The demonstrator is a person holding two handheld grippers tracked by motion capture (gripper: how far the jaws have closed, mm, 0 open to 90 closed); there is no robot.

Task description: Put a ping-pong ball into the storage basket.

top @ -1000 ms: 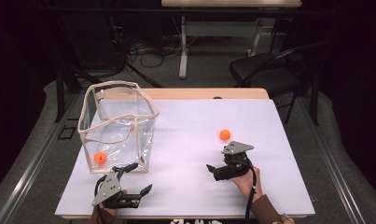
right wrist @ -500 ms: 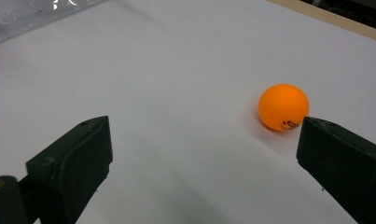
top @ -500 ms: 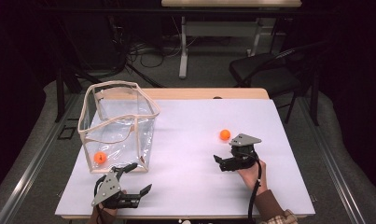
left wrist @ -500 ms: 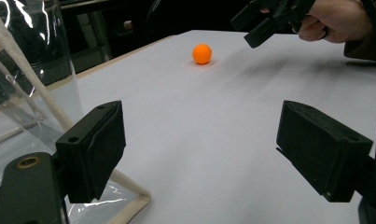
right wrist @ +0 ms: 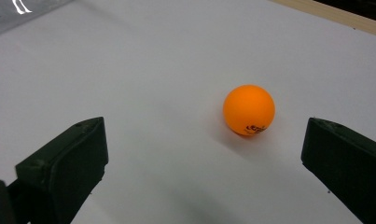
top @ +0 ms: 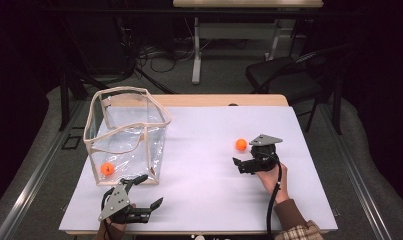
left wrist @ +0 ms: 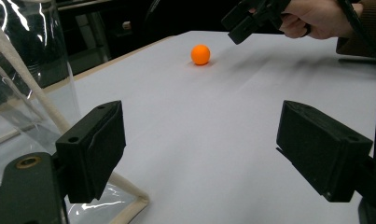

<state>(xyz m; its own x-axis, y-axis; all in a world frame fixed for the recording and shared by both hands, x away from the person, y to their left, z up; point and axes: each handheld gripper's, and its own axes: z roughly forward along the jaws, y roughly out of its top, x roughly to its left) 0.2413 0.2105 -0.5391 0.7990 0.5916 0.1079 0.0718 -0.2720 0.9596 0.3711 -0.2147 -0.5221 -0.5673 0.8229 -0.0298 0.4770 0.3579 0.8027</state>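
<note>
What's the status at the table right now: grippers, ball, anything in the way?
Right gripper open, jaws just widened, nothing between them. Left gripper open, empty. Loose orange ball on the white table, untouched. Path clear; second ball inside clear bag.

Table (top: 199, 200): white top, pale wood edge at the far side.
Floor (top: 209, 75): grey carpet, black cables strewn across it.
Chair (top: 284, 80): black, right of centre.
Far desk (top: 246, 4): pale, white legs.
Light: dim surroundings.
</note>
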